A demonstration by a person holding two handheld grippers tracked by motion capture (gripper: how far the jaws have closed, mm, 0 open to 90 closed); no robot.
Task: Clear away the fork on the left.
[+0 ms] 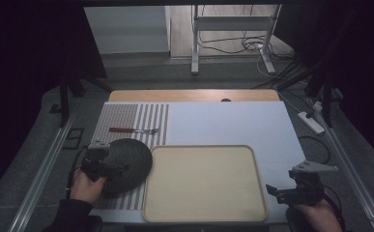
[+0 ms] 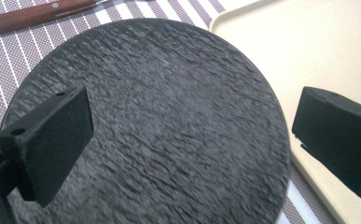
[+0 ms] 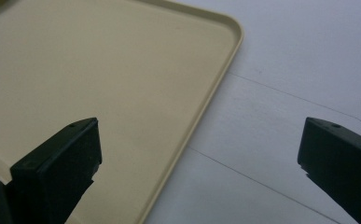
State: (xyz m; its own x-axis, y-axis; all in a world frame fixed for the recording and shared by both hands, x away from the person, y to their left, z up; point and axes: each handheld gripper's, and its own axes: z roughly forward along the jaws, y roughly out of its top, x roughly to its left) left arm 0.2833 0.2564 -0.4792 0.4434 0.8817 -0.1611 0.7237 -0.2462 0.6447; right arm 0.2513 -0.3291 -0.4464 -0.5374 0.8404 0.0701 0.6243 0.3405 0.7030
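The left gripper (image 2: pixel 192 140) hangs over the dark round plate (image 1: pixel 126 164), its jaws spread wide with nothing between them; in the left gripper view the plate's rough, slate-like face lies below and beyond both jaws, and whether they touch it I cannot tell. The right gripper (image 1: pixel 283 191) sits just off the beige tray's (image 1: pixel 259 174) right rim, jaws likewise wide apart and empty, over the white table cover (image 1: pixel 233 123).

Taking the tray as the landmark: the plate lies just left of it, its edge at the tray's left rim, resting on a striped placemat (image 1: pixel 126 118). A wooden-handled fork (image 1: pixel 134 130) lies beyond the plate, well clear of the tray.

The plate looks stiff, fairly heavy and chip-prone (stone or stoneware, I judge), its grainy surface unlikely to slip. The sensible hold is the thin rim nearest the left gripper, one jaw above, one beneath.
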